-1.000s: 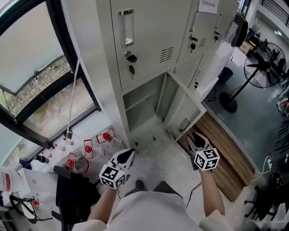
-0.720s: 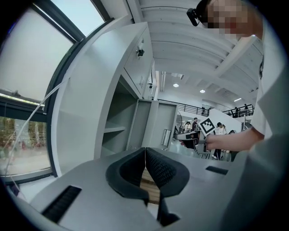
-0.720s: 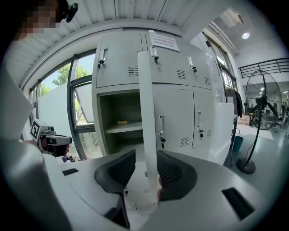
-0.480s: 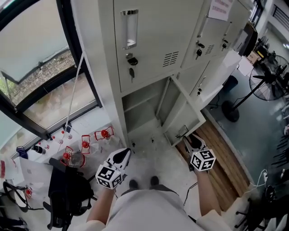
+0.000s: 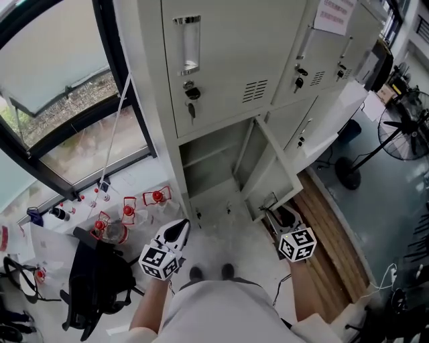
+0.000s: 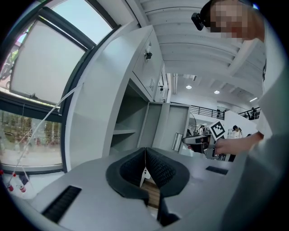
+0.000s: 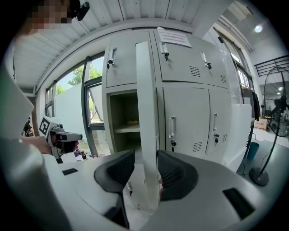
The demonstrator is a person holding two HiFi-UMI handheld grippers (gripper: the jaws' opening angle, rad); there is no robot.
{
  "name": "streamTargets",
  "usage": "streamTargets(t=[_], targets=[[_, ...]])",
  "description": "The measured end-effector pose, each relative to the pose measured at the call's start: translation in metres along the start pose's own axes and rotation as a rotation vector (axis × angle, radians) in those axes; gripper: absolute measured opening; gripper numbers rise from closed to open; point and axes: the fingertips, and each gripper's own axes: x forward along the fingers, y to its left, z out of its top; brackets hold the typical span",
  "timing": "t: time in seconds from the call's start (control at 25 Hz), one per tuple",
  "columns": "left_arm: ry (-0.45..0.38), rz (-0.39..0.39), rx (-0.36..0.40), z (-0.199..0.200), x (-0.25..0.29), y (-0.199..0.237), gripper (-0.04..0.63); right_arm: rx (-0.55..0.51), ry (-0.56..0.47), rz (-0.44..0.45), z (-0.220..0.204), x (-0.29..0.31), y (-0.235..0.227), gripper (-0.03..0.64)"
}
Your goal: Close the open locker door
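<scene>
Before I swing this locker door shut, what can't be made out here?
- Right gripper view: the open locker door stands edge-on between the opening jaws of the right gripper. Whether a pad touches it is unclear.
- Same view: something small on the shelf is too small to identify.
- Head view: the print on the notice is too small, and the top edge cuts it off.

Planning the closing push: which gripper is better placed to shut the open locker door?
Right. The right gripper has the open door edge between its opening jaws; the left gripper, shut, hangs farther left.
</scene>
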Motion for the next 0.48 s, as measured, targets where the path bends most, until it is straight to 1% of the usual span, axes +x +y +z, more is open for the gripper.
streamTargets(t=[0.48], targets=[[-0.007,0.053,-0.02,-0.006,-0.008,0.006,0.021,-0.047,0.005,0.145,0.007,0.016,0.048,0.17]])
